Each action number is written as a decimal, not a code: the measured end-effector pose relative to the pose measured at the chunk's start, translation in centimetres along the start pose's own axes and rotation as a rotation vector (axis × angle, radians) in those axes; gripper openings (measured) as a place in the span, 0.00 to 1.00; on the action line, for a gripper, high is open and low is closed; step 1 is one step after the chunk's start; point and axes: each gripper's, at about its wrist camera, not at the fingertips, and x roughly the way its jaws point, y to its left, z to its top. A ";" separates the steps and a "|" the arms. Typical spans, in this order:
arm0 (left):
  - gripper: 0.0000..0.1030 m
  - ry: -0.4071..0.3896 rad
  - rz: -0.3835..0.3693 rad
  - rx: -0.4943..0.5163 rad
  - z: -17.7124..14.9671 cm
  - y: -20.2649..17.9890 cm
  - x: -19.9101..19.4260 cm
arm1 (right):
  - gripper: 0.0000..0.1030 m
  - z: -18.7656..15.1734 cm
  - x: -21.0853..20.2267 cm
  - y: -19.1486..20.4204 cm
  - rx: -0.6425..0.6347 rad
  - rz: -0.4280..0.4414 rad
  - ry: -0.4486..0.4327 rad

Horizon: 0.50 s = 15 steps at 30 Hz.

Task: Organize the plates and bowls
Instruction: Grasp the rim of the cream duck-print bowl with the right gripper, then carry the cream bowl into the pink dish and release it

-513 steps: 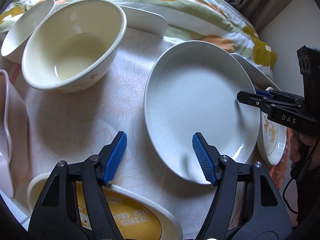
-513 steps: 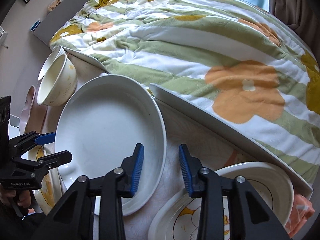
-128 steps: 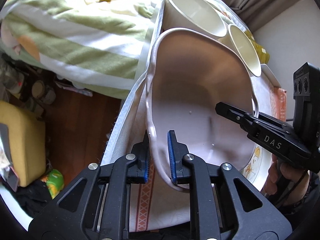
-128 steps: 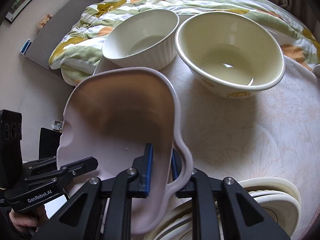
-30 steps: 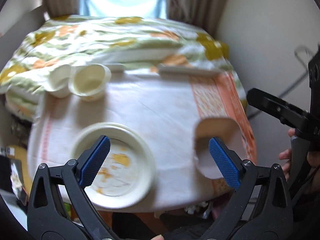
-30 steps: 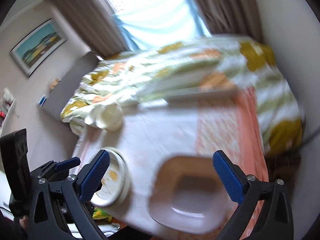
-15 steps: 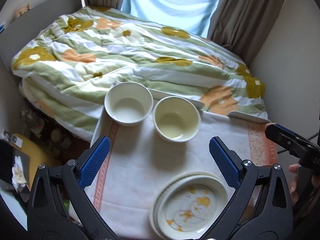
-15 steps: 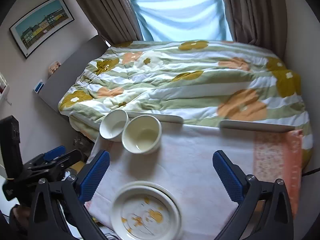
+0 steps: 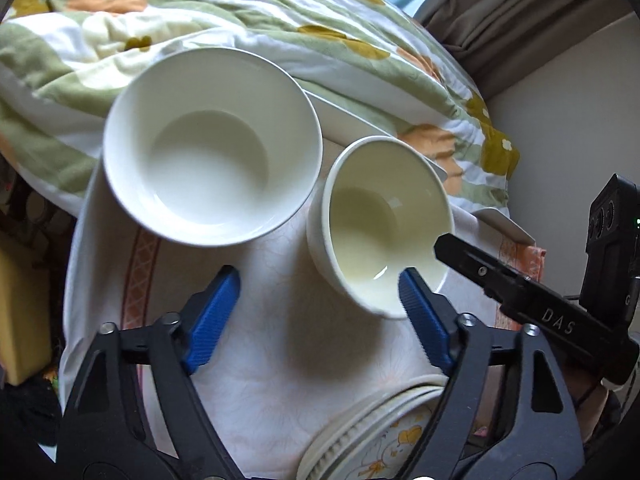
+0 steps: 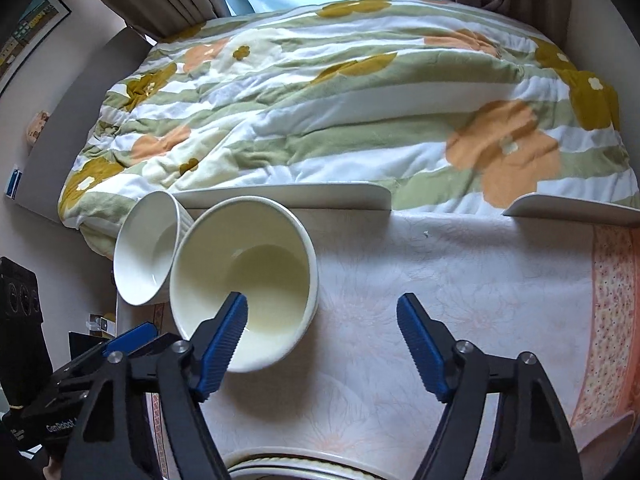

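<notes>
While both grippers drop toward the bowls, their jaws have just been closing from full spread – nothing between them yet. Left gripper (image 9: 320,312) is half-wide and empty, cream bowl (image 9: 380,224) at its 1 o'clock, white bowl (image 9: 212,140) at 11. Right gripper (image 10: 322,334) likewise, its left pad inside the cream bowl's near rim. Plate stack (image 9: 384,432) sits at 6 – plates look done, nesting bowls likely next.

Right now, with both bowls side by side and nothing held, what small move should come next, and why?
Probably lower the right hand-held gripper so its open jaws straddle the near rim of the cream bowl. One finger already shows over that bowl's inside; the white bowl sits beside it, ready for nesting.
</notes>
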 end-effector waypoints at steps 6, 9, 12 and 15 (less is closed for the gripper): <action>0.62 0.023 -0.029 0.044 1.1 -0.6 1.9 | 0.62 0.1 1.6 0.0 0.017 -0.017 0.027; 0.47 0.024 -0.032 0.041 1.6 -0.6 2.2 | 0.50 0.4 2.2 0.1 0.015 -0.015 0.042; 0.32 0.040 -0.018 0.040 1.9 -0.5 2.7 | 0.33 0.6 2.6 0.2 0.004 -0.005 0.050; 0.24 0.045 -0.030 0.020 1.9 0.0 3.0 | 0.21 0.7 2.9 0.5 -0.005 0.005 0.057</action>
